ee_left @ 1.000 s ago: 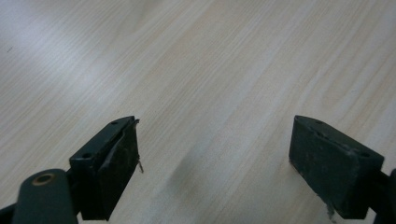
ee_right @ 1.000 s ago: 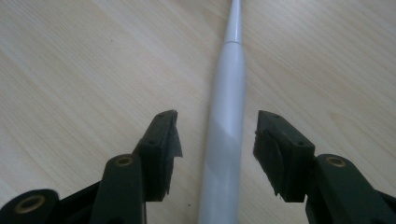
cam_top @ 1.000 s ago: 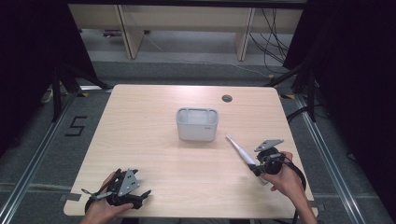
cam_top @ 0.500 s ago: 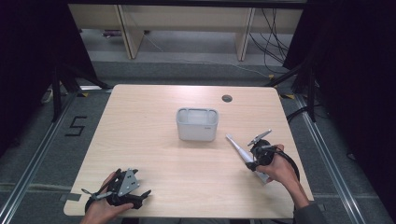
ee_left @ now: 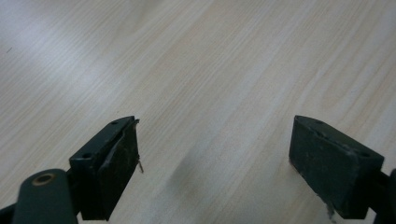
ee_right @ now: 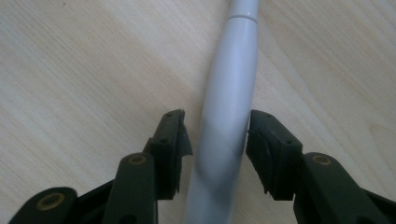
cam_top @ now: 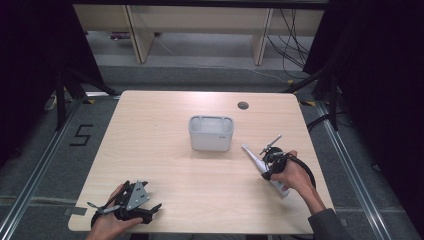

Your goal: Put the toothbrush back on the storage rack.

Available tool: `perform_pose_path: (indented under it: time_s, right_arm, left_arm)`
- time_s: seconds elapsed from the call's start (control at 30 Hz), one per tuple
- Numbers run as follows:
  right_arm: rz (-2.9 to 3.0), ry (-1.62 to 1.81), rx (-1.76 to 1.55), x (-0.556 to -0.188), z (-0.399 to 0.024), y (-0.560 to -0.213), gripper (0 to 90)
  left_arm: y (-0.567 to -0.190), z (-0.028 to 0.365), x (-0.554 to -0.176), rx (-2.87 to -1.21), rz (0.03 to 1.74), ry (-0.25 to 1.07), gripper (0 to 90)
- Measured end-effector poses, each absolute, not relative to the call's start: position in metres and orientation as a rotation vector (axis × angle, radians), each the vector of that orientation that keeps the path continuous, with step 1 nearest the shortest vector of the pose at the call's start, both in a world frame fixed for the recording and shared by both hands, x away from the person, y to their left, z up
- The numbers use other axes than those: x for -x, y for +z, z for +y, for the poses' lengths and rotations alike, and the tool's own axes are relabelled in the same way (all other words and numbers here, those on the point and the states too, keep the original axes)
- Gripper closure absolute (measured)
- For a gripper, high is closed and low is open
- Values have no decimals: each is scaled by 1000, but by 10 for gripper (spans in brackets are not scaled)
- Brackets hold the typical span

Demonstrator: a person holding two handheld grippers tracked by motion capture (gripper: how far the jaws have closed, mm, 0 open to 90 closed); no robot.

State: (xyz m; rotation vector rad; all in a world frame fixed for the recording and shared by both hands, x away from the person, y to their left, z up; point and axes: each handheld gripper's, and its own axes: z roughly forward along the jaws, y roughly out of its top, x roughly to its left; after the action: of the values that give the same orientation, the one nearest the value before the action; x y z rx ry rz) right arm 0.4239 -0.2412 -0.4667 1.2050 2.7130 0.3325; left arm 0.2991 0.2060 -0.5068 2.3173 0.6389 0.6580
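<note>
Since the earlier high view, the right gripper (cam_top: 267,161) has shifted up along the electric toothbrush (cam_top: 265,169) toward its head end, and its jaws have just been closing with the white handle (ee_right: 229,107) between them. Seen from the right gripper view, the 2 black jaws flank the handle closely, the right one at its edge and the left one with a thin gap, so they are narrowed around it but not clearly pressing. This toothbrush lies flat on the wooden table (cam_top: 165,130), slanted, near the right front, its head pointing toward the grey bin (cam_top: 211,134) at the middle. Near the front left edge, the left gripper (cam_top: 127,205) rests with its jaws wide apart over bare wood (ee_left: 210,84).
</note>
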Motion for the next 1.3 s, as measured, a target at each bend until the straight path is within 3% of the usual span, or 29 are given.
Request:
perform_pose_path:
  time_s: [0.5,1.3]
  right_arm:
    - [2790,224,-1184,-438,-238,-471,654]
    - [2875,-14,-1136,-452,-225,-472,664]
  left_arm:
    - [-507,206,-299,-2317,639,656,153]
    - [-507,206,-299,-2314,639,649,153]
